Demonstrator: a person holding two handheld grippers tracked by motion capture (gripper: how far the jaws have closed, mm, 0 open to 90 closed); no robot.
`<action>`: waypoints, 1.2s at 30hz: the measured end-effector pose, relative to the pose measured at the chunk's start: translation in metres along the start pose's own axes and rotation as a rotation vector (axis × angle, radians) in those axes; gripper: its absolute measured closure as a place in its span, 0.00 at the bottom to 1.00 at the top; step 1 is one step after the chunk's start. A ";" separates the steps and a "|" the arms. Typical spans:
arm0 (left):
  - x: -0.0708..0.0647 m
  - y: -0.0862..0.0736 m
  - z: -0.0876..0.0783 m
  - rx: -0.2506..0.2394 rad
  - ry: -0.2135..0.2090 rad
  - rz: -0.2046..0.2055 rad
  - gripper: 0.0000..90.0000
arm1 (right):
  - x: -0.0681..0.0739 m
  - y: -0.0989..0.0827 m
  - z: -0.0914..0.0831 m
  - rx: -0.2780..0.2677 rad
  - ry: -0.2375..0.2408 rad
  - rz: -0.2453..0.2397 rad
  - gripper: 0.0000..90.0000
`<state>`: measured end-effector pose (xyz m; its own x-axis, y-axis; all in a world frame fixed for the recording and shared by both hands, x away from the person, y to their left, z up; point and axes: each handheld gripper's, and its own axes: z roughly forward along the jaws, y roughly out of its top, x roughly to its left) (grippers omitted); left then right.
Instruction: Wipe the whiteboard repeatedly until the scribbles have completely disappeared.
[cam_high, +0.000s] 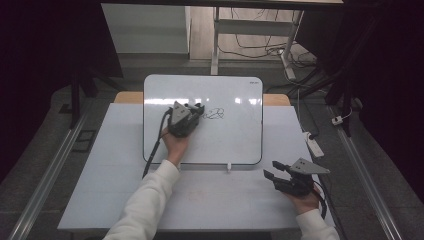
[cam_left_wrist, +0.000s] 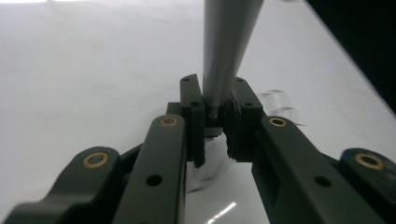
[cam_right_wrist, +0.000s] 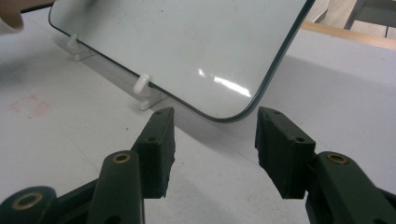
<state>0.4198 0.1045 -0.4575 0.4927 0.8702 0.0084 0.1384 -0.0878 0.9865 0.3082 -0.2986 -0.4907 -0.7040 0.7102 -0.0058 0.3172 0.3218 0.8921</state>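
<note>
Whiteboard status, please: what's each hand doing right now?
Left gripper jaws shut on marker, over whiteboard beside scribble. Right gripper open, idle off the board's corner. Nothing in the way.

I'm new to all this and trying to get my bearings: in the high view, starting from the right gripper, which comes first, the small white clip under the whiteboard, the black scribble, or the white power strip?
From the right gripper:
1. White clip, just to its left at the whiteboard's bottom edge.
2. Power strip, beyond it, off the table's right edge; fairly close to the clip's rank.
3. Scribble, farthest, high on the board beside the left gripper.
</note>
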 end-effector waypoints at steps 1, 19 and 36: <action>0.005 0.000 -0.003 -0.002 0.007 -0.010 0.87 | 0.000 0.000 0.000 0.001 0.000 -0.002 0.52; -0.023 0.005 0.021 -0.011 -0.043 -0.003 0.87 | 0.001 0.000 -0.002 -0.002 -0.003 0.003 0.52; -0.040 0.013 0.039 -0.011 -0.064 -0.006 0.87 | 0.001 0.001 -0.003 -0.009 -0.004 0.001 0.52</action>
<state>0.4351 0.0493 -0.4510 0.5460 0.8378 -0.0073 0.1321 -0.0775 0.9882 0.3059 -0.2998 -0.4888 -0.7009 0.7132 -0.0071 0.3120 0.3155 0.8962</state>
